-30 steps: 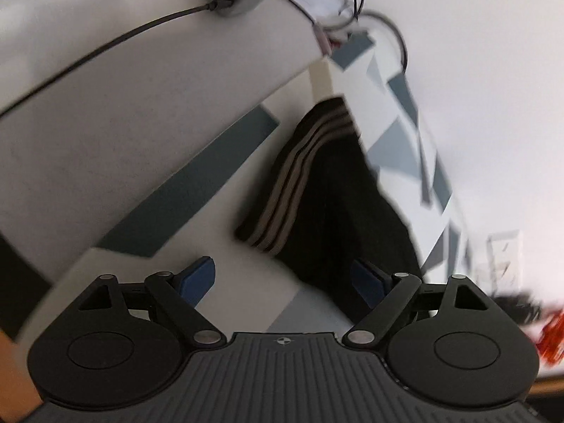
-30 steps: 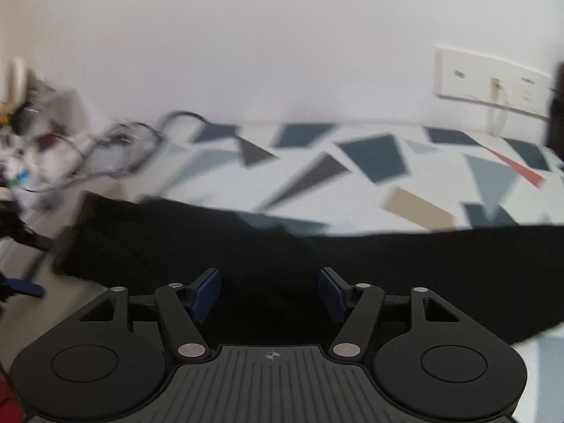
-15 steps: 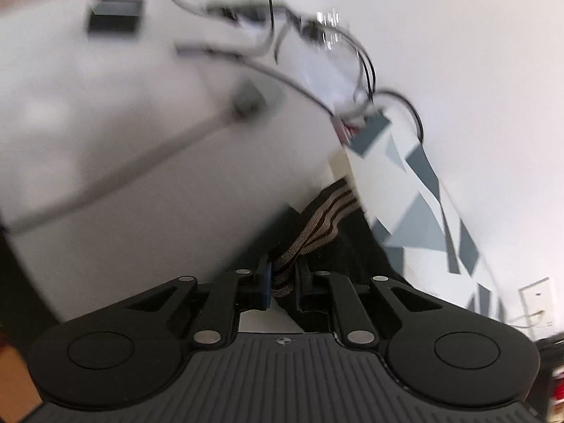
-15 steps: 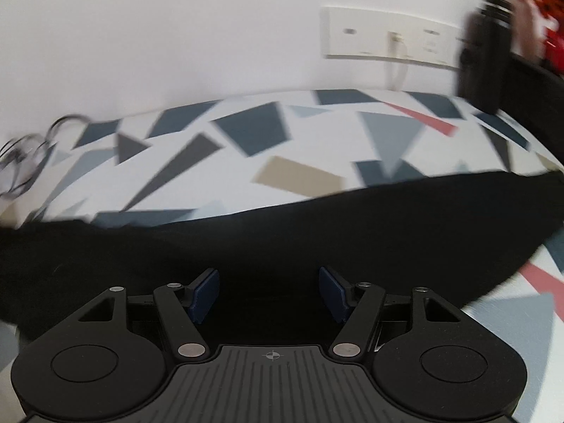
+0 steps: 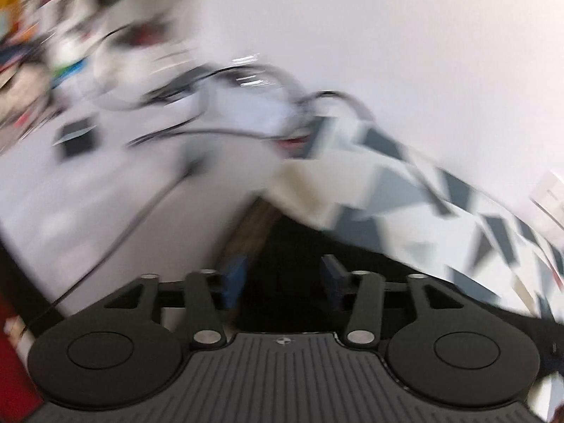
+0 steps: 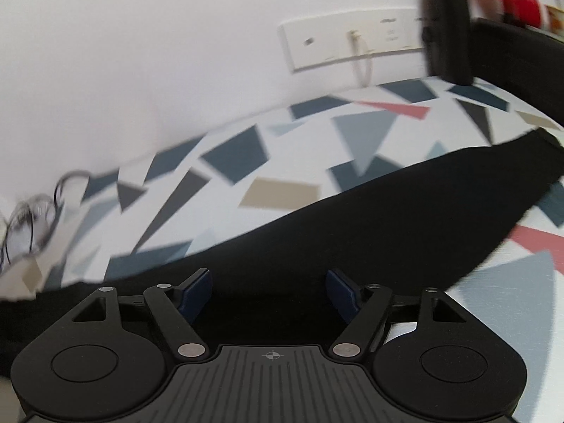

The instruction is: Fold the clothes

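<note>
The left gripper (image 5: 282, 276) was spread, its blue pads either side of the black garment (image 5: 292, 246), whose striped edge (image 5: 253, 225) was blurred. The right gripper (image 6: 269, 290) was spread too, above the same black garment (image 6: 352, 225), which lay across the triangle-patterned tabletop (image 6: 282, 162). A wall socket plate (image 6: 352, 42) and a dark bottle (image 6: 447, 24) stood behind; no writing was legible.

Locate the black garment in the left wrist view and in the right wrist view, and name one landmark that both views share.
Left wrist view: the black garment fills the lower centre, between and beyond the open fingers; blurred.
Right wrist view: it runs as a wide band from lower left to the right edge, under the open fingers.
Shared landmark: the white cloth with geometric patches under the garment.
</note>
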Action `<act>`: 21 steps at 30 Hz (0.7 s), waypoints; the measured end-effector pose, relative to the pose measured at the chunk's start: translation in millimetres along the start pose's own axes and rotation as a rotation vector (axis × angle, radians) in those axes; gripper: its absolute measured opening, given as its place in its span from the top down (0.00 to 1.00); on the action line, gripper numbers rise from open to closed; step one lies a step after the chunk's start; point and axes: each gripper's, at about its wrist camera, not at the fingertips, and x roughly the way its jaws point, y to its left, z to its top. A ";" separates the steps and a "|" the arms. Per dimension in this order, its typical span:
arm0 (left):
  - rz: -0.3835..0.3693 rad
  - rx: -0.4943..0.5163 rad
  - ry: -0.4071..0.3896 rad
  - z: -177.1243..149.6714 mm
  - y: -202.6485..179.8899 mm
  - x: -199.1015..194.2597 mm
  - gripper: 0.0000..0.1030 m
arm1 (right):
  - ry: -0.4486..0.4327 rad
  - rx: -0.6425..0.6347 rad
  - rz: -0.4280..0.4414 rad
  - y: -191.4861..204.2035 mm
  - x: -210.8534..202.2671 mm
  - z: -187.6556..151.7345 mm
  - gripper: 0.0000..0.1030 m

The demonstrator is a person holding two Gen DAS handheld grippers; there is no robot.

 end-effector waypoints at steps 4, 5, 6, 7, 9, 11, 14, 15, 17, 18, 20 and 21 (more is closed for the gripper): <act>-0.111 0.159 0.012 -5.3 -56.2 9.0 0.38 | -0.055 0.074 -0.075 -49.6 -18.1 9.4 0.33; -0.135 0.181 0.028 -8.1 -70.7 14.2 0.38 | -0.071 0.098 -0.104 -66.8 -22.9 13.4 0.33; -0.151 0.201 0.043 -12.2 -85.3 19.7 0.38 | -0.082 0.123 -0.130 -83.1 -26.4 16.9 0.33; -0.167 0.220 0.058 -16.3 -99.8 25.2 0.38 | -0.093 0.151 -0.157 -100.4 -29.8 20.7 0.33; -0.158 0.249 0.086 -26.1 -124.4 34.4 0.38 | -0.114 0.225 -0.210 -142.4 -34.9 29.3 0.33; -0.134 0.272 0.115 -37.1 -144.5 42.5 0.38 | -0.130 0.297 -0.256 -183.8 -36.8 38.6 0.33; -0.083 0.298 0.152 -49.5 -167.1 53.3 0.38 | -0.140 0.387 -0.291 -236.5 -33.2 50.8 0.34; -0.064 0.307 0.160 -54.2 -172.5 53.4 0.37 | -0.141 0.404 -0.295 -250.1 -30.1 55.0 0.34; -0.025 0.309 0.168 -59.2 -181.4 55.7 0.34 | -0.148 0.393 -0.300 -269.9 -20.9 64.7 0.35; -0.005 0.306 0.172 -61.5 -185.6 57.1 0.32 | -0.152 0.370 -0.303 -276.5 -14.9 70.0 0.34; 0.031 0.288 0.183 -66.5 -193.0 58.8 0.32 | -0.148 0.292 -0.312 -279.7 0.0 81.7 0.33; 0.047 0.279 0.193 -68.4 -197.3 60.0 0.31 | -0.147 0.254 -0.314 -279.9 7.3 86.4 0.33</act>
